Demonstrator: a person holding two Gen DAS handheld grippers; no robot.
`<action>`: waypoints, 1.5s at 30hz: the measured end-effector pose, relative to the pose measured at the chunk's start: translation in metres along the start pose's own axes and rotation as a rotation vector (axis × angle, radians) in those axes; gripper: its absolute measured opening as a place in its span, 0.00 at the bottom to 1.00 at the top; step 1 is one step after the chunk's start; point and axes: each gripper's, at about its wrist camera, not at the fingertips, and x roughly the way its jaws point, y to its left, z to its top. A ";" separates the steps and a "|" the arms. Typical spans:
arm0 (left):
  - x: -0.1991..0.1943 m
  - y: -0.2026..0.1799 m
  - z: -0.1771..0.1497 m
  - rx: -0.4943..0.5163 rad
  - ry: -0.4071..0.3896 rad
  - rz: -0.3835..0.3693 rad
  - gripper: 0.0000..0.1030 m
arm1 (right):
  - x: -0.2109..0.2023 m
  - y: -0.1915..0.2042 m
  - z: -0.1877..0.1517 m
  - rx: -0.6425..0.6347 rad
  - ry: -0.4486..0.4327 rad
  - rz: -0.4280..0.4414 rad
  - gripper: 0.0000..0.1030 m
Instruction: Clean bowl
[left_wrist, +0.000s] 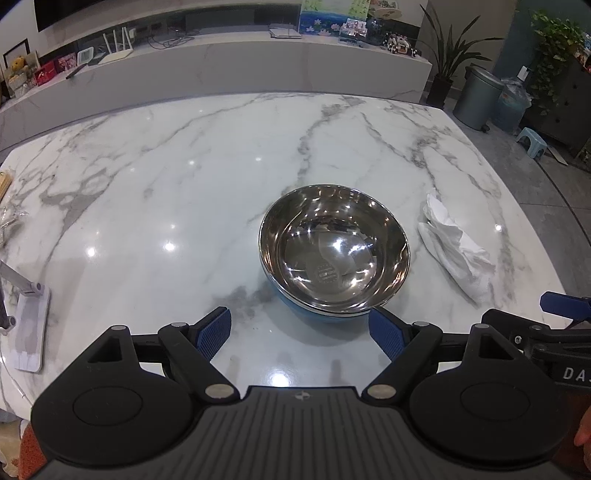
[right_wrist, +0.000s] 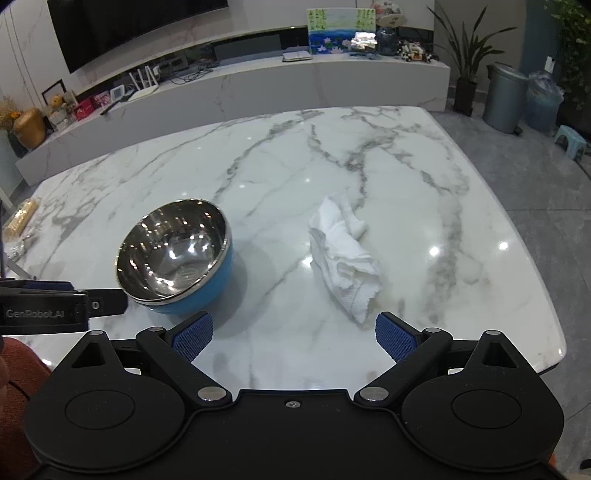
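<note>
A steel bowl (left_wrist: 334, 253) with a blue outside stands upright on the white marble table (left_wrist: 166, 177); it also shows in the right wrist view (right_wrist: 175, 254). A crumpled white paper towel (left_wrist: 456, 247) lies to its right, also in the right wrist view (right_wrist: 345, 260). My left gripper (left_wrist: 301, 334) is open and empty, just in front of the bowl. My right gripper (right_wrist: 293, 334) is open and empty, just short of the towel's near end, with the bowl to its left. Part of the right gripper (left_wrist: 554, 325) shows in the left wrist view, and part of the left gripper (right_wrist: 55, 306) in the right wrist view.
A white stand base (left_wrist: 29, 332) sits at the table's left edge. A wrapped yellowish packet (right_wrist: 22, 218) and foil bits lie at the far left. Beyond the table is a low marble TV console (right_wrist: 295, 81). A grey bin (right_wrist: 504, 96) and a blue stool (right_wrist: 570, 140) stand on the floor at right.
</note>
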 end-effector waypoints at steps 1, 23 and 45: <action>0.000 0.000 0.000 0.000 0.001 0.008 0.79 | 0.000 -0.003 -0.001 0.004 0.002 0.006 0.93; 0.002 0.006 -0.001 -0.068 0.009 -0.014 0.65 | 0.005 0.000 -0.005 -0.007 0.011 -0.051 0.92; 0.005 0.002 0.000 -0.062 0.034 0.020 0.65 | 0.005 -0.001 -0.005 -0.002 0.008 -0.038 0.92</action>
